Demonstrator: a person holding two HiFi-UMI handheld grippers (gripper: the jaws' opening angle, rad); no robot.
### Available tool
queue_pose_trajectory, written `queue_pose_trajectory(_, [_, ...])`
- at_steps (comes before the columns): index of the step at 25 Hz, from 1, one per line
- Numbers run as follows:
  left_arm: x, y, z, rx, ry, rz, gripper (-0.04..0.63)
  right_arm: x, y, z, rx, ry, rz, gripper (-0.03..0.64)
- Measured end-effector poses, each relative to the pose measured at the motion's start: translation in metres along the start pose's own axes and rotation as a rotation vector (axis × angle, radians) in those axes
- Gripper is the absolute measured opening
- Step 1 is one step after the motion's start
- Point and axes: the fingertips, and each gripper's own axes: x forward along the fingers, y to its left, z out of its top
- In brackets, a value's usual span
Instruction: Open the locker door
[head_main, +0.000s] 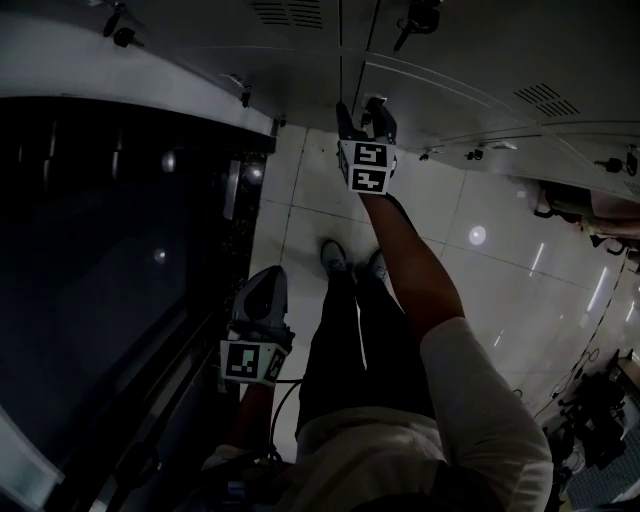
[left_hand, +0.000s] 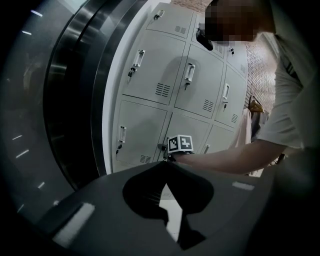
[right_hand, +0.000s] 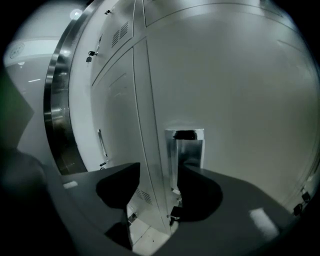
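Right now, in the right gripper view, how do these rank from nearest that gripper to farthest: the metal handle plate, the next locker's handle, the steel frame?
1. Metal handle plate: straight ahead, closest.
2. Next locker's handle: one door over, to the left.
3. Steel frame: far left, beyond the lockers.

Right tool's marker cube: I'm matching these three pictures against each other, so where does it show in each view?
Head view: marker cube upper centre, at the end of the outstretched arm, close to the lockers.
Left gripper view: cube near centre, in front of a bottom-row locker door.
Right gripper view: not in it; only the right tool, jaws open, at the bottom.
Shared landmark: the grey lockers.
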Motion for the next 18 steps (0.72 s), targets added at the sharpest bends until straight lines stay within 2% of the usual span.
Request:
queue_pose_trajectory(2, [0.001,0.0,-0.004,0.003,0.024,-0.003,0.052,-0.005,0.001,-0.002,0.007,0.0,-0.02,0.225])
queue_pose_trajectory(4, [0.0,-0.001,-0.013,0.014,0.095,-0.012,0.052,-0.013,0.003,-0.005,0.017,-0.015,-0.046,0.203])
queue_pose_trajectory(5, [0.002,-0.002,-0.013,0.011,0.092,-0.011,0.052,-0.018,0.004,-0.008,0.021,-0.023,-0.06,0.198])
queue_pose_trajectory(8, [0.008,-0.002,-0.001,-0.023,-0.007,0.001,0.052,-0.04,0.007,-0.019,0.035,-0.036,-0.111,0.17])
queue_pose_trajectory(10, [0.005,-0.004,-0.005,-0.013,0.033,-0.01,0.052,-0.058,0.006,-0.029,0.041,-0.04,-0.149,0.128])
queue_pose_trajectory(12, [-0.002,-0.004,-0.008,0.002,0.087,-0.017,0.052,-0.075,0.007,-0.038,0.034,-0.039,-0.167,0.127])
queue_pose_trajectory(14, [-0.005,-0.001,0.003,-0.008,0.053,-0.006,0.053,-0.091,0.009,-0.045,0.019,-0.028,-0.17,0.127])
queue_pose_trajectory(18, [-0.011,-0.004,0.009,-0.001,0.09,-0.002,0.052,-0.126,0.003,-0.07,0.011,0.01,-0.172,0.137])
